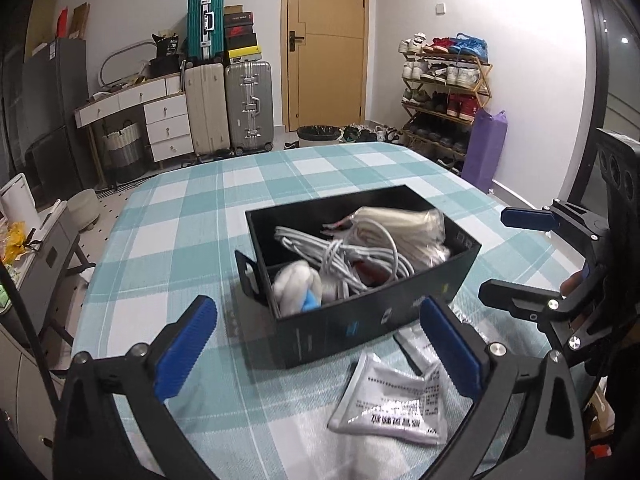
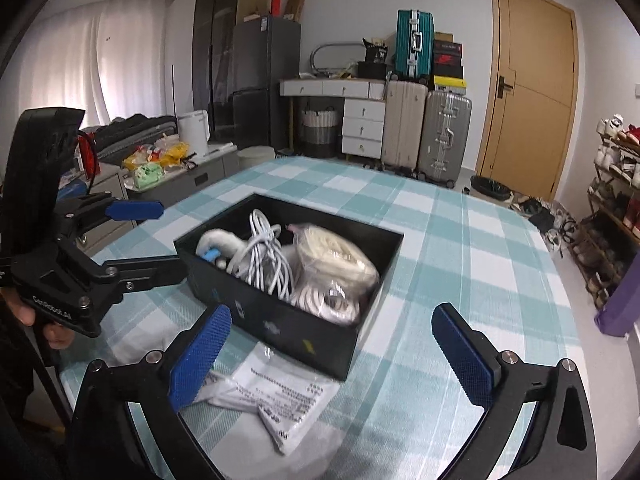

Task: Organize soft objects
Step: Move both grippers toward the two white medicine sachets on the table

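Two pouches (image 1: 390, 400) between left gripper (image 1: 320, 344) fingers

We held the left hand-held gripper (image 1: 318, 340) above the checked tabletop (image 1: 192, 208) with its blue pads (image 1: 186, 346) spread wide and nothing between them. Just ahead of it sat a black box (image 1: 340, 328), open at the top, holding a coil of white cable (image 1: 352, 256), a clear-wrapped cream bundle (image 1: 404, 224) on the far side, and a white soft item with a blue patch (image 1: 298, 286) at the near-left corner. Near its right finger, beside the box, lay a silver printed pouch (image 1: 388, 404) flat on the cloth. Off to the right, our right hand-held gripper (image 1: 516, 256) hovered with its fingers apart, empty too.
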The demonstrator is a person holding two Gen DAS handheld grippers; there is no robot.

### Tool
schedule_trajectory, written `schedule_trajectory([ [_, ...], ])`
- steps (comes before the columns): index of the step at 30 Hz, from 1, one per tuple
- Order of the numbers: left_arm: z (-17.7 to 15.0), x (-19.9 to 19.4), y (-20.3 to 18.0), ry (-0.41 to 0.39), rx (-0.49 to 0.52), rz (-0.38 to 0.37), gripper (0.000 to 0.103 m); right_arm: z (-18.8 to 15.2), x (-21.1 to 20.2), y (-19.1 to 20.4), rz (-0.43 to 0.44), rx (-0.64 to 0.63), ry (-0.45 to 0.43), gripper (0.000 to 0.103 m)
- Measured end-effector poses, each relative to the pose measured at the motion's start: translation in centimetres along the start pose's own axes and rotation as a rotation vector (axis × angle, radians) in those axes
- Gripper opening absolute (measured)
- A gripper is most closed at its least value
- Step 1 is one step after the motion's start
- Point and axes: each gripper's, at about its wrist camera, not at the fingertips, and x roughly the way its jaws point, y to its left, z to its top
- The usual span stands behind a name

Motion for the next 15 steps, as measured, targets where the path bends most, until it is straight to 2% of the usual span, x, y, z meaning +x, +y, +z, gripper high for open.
schedule_trajectory([
  [8, -1.3, -0.2, 0.0, 0.005, -0.022, 0.009, 0.102, -0.9, 1.2, -0.6, 0.016, 0.049, 0.095, 0.102],
  [15, -2.7, 0.4, -0.7, 0.054, -0.002, -0.011, 0.102, -2.1, 2.7, -0.2, 0.014, 0.036, 0.195, 0.102],
])
